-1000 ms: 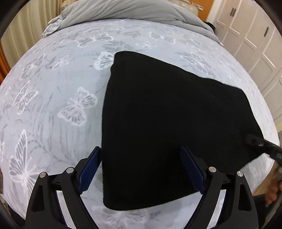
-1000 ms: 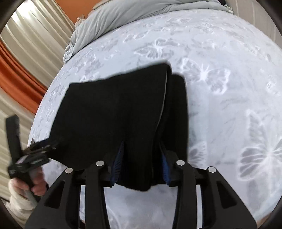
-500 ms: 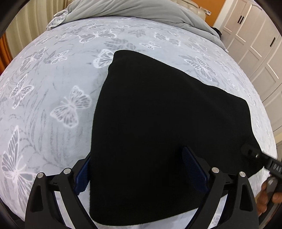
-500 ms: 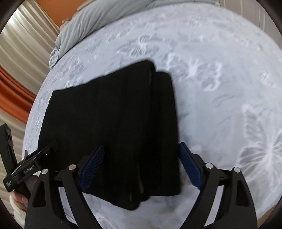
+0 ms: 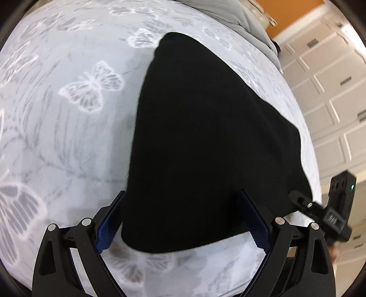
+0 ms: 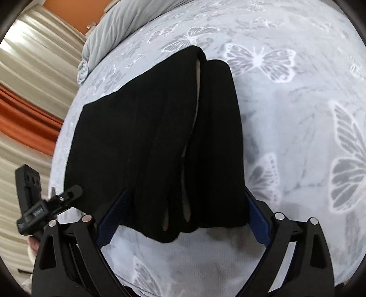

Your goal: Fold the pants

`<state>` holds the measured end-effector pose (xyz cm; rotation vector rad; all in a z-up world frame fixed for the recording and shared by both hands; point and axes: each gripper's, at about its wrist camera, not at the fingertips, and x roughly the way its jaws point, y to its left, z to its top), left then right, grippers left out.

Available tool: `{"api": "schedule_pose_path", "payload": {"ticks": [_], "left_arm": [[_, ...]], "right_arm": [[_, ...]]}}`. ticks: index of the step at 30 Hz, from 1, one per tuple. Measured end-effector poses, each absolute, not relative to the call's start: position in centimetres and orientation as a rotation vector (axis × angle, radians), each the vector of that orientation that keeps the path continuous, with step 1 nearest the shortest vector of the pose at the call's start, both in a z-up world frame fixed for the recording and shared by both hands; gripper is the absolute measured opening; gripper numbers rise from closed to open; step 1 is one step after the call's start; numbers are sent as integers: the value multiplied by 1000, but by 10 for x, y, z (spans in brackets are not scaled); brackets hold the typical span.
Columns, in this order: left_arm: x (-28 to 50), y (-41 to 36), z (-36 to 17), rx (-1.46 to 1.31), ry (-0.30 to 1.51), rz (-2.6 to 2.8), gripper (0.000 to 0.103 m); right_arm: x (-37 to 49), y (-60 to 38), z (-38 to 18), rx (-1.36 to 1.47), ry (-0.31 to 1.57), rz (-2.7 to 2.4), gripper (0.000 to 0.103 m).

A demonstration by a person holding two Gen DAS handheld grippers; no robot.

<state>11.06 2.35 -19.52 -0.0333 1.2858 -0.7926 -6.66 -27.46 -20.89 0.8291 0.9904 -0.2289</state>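
Black pants (image 5: 205,137) lie folded into a flat stack on the butterfly-print bedspread (image 5: 68,114). My left gripper (image 5: 181,194) is open wide over the stack's near corner, its blue pads (image 5: 107,228) clear of the cloth. In the right wrist view the pants (image 6: 148,137) show layered folds with pale slits between them. My right gripper (image 6: 185,190) straddles their near end with its jaws opening, the cloth lying between the fingers without being pressed. Each gripper appears at the edge of the other's view: the right (image 5: 320,214), the left (image 6: 45,205).
A grey blanket (image 5: 228,13) is bunched at the far end of the bed (image 6: 297,114). White wardrobe doors (image 5: 331,80) stand on one side, beige and orange curtains (image 6: 27,91) on the other. The bed's edge runs close below both grippers.
My right gripper, shut on a fold of the pants a second ago, has opened wide and let it drop onto the bed. Both grippers have sunk closer to the stack and rolled a little.
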Motion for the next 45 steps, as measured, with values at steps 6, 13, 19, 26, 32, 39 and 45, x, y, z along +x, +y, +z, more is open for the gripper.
{"api": "schedule_pose_path", "payload": {"ticks": [6, 13, 19, 26, 32, 39, 45], "left_arm": [[121, -2, -198, -85, 1249, -744, 93], [125, 9, -174, -142, 1194, -799, 34], [82, 58, -170, -126, 1254, -871, 41], [80, 50, -198, -121, 1289, -792, 80], [67, 28, -200, -40, 1215, -707, 93], [71, 5, -203, -56, 1161, -608, 98], [72, -7, -205, -51, 1111, -557, 98]], "right_arm": [[-51, -277, -209, 844, 931, -258, 67], [-58, -255, -167, 849, 829, -114, 40], [-95, -224, -192, 915, 914, -86, 51], [-82, -222, -211, 1009, 932, -155, 81], [-75, -206, -207, 877, 959, -178, 98], [-90, -221, -213, 933, 900, -170, 98], [-96, -216, -213, 860, 872, -165, 98]]}}
